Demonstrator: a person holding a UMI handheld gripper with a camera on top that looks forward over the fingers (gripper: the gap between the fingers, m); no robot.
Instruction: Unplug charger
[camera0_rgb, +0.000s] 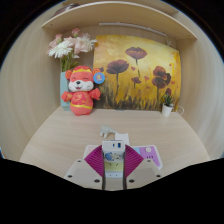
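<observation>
1. We see a red and yellow plush doll (81, 87) sitting at the back left corner of the pale wooden desk (60, 135), against the wall.
2. Behind the doll stands a bunch of pale pink and white flowers (70, 46); its container is hidden by the doll.
3. A wide painting of dark red poppies on a yellow-orange ground (137, 72) leans along the back edge of the desk, filling most of the rear wall.
4. A small green plant in a white pot (168, 104) sits at the back right corner, just in front of the painting.
5. A pale wooden shelf (115, 13) runs overhead above the painting.
6. The small white boxy charger (112, 150) is at the front edge of the desk, between the magenta pads (94, 158) of the claw (116, 164); it looks smooth and hard, with a block-like top.
7. The claw is narrowed around the charger, with both pads pressing its sides.
8. The desk surface between the charger and the back row of things is smooth, light wood grain, and nothing stands on that stretch.
</observation>
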